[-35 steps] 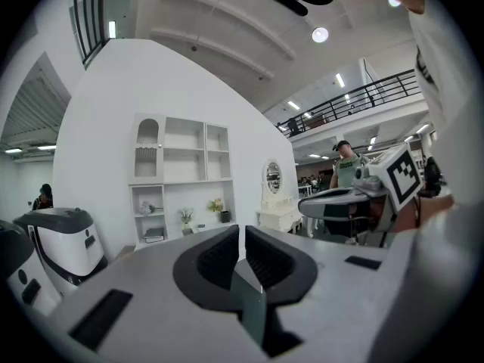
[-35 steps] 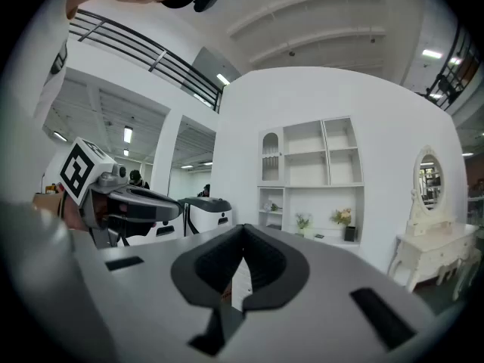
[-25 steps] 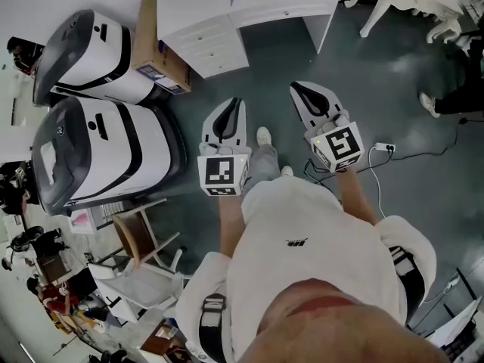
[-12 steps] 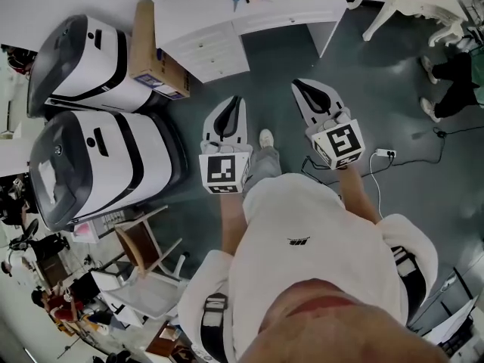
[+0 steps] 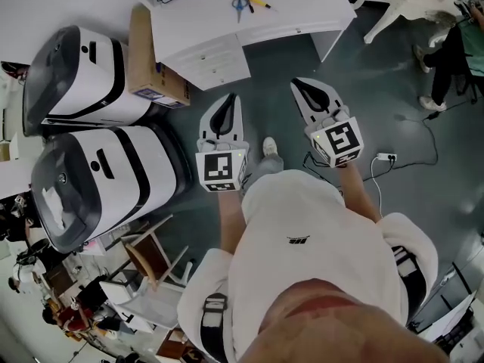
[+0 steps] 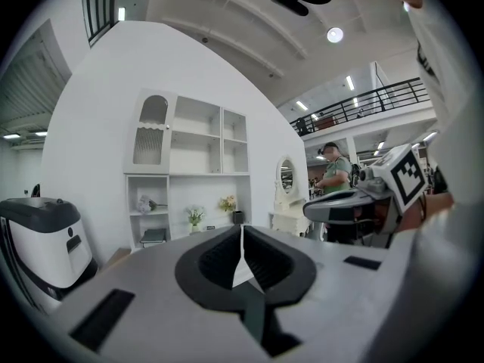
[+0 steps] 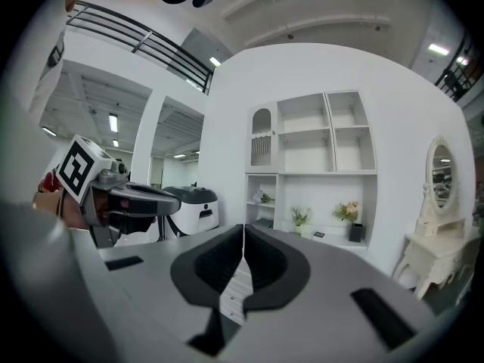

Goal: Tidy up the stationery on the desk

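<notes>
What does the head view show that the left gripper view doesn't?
Head view only: scissors and a yellow pen on the desk, a cardboard box, a power strip. Left gripper view only: flowers, an oval mirror, a balcony railing. Both: the left gripper with jaws together, the right gripper, a white machine.

On desk, at top of head view: scissors just left of pen. Against desk's left end: cardboard box. Left of box: far machine; before it, near machine. Nearer yet: chair.
</notes>
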`<state>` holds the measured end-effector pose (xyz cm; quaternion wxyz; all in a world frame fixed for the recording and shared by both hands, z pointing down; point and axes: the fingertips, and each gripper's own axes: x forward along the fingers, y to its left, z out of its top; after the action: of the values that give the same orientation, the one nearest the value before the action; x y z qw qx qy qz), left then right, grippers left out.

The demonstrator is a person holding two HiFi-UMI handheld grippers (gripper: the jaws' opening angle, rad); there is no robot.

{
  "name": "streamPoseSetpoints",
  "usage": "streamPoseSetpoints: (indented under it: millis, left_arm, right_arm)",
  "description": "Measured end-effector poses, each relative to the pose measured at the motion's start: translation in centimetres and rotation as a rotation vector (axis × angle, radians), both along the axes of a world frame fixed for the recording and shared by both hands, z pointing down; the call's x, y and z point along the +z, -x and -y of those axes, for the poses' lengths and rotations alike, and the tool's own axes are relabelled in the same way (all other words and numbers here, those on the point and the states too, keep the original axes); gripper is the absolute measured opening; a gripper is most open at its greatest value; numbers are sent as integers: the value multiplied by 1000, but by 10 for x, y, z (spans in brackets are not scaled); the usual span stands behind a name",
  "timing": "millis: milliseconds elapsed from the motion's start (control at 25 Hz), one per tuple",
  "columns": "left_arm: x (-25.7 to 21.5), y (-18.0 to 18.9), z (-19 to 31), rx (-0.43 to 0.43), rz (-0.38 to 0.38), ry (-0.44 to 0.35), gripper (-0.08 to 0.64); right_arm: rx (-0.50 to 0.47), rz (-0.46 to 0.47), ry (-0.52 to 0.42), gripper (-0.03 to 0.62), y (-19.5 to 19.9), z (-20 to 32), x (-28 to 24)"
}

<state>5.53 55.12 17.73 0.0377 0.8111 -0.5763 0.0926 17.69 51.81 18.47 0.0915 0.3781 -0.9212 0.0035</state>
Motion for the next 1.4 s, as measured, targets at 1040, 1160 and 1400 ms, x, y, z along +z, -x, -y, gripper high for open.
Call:
streamPoseSetpoints:
  millis: [1040,1160,1400]
  left_arm:
    - [25,55,166,75,-14,12,0]
    - [27,57,183,75,-12,11,0]
    - [36,64,228,62,-9,20,0]
  right_arm:
    - [54,-44,13,-3,60,155,26]
    - [52,-44,13,-3,63,173,27]
    - [44,-46,31,-3,70,220,39]
